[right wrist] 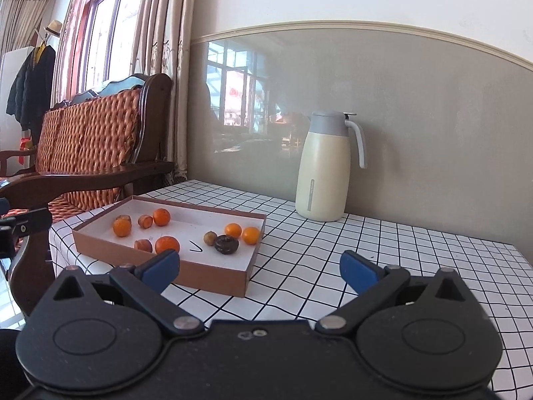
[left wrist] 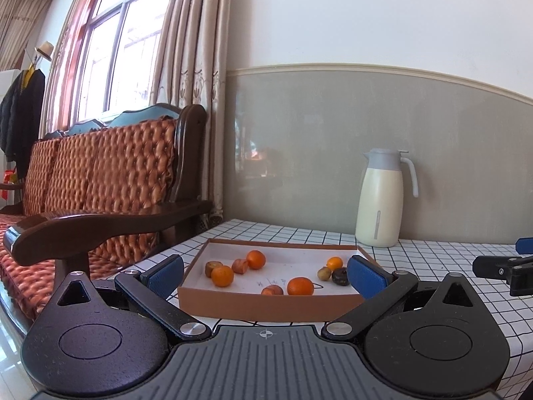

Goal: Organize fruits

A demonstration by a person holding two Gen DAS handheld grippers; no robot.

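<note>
A shallow brown box (left wrist: 266, 301) with a white floor stands on the checked table (left wrist: 433, 266); it also shows in the right wrist view (right wrist: 213, 275). In it lie several small oranges (left wrist: 300, 286) (right wrist: 167, 244), brownish fruits (left wrist: 240, 265) (right wrist: 143, 245), an olive-coloured fruit (left wrist: 323, 273) (right wrist: 210, 237) and a dark wrinkled fruit (left wrist: 340, 276) (right wrist: 226, 243). My left gripper (left wrist: 266, 275) is open and empty, just in front of the box. My right gripper (right wrist: 260, 268) is open and empty, in front of the box's right corner. Part of it shows in the left wrist view (left wrist: 503, 268).
A cream thermos jug (left wrist: 379, 200) (right wrist: 324, 170) with a grey lid stands at the back against the wall. A wooden sofa (left wrist: 100, 193) (right wrist: 83, 153) with orange cushions stands left of the table, below a curtained window. The table's left edge is near the box.
</note>
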